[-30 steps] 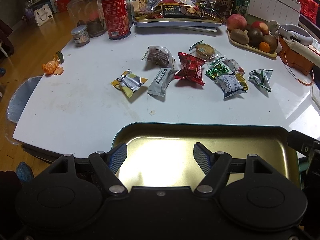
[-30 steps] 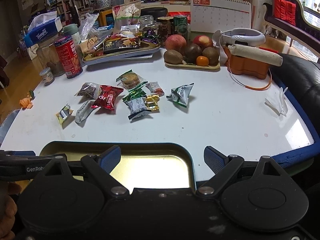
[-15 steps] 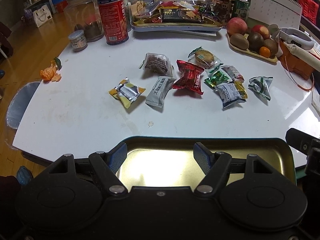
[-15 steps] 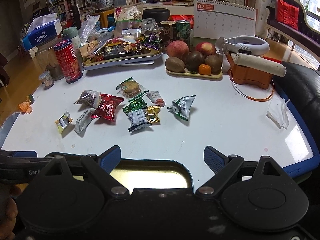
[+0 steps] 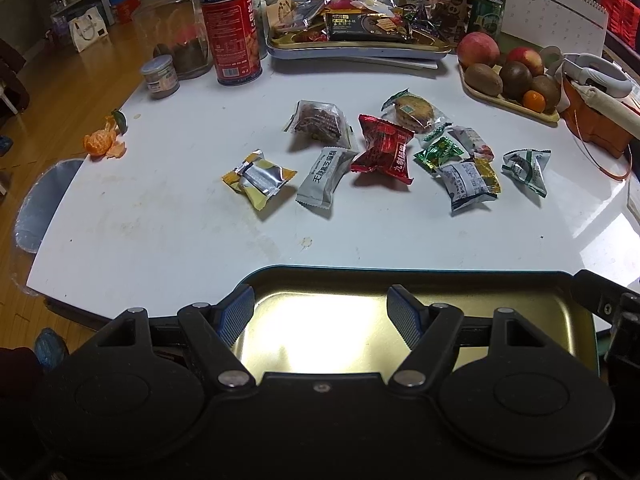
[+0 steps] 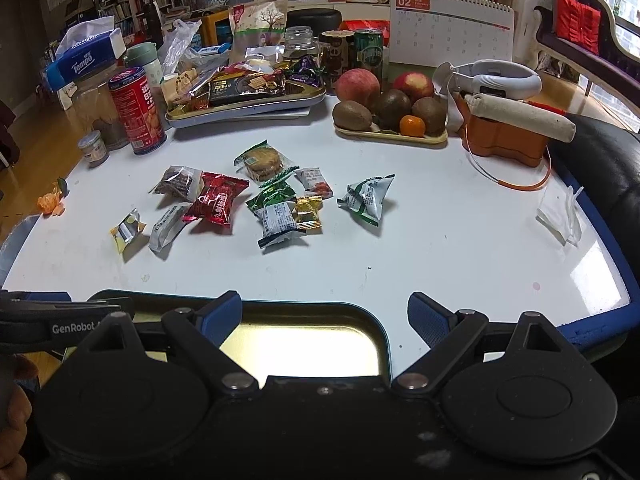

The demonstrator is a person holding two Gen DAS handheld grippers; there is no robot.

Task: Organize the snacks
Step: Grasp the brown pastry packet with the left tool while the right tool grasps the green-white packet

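Note:
Several wrapped snacks lie loose mid-table: a red packet (image 5: 384,149) (image 6: 216,199), a grey bar (image 5: 325,178), a yellow-silver packet (image 5: 258,178), a cookie pack (image 5: 414,112), a green-white pouch (image 5: 526,168) (image 6: 366,198). An empty gold tin tray (image 5: 500,300) (image 6: 320,334) sits at the near table edge. My left gripper (image 5: 321,312) is open and empty above the tray. My right gripper (image 6: 325,316) is open and empty over the tray's right end.
A full snack tray (image 5: 360,46), a red can (image 5: 231,34), glass jars and a tissue box stand at the back. A fruit plate (image 6: 390,136) and an orange box (image 6: 506,140) are back right. Mandarin peel (image 5: 100,142) lies at the left edge.
Both grippers have drawn back toward me; the snacks look farther off and less of the gold tray shows. Nothing on the table has moved.

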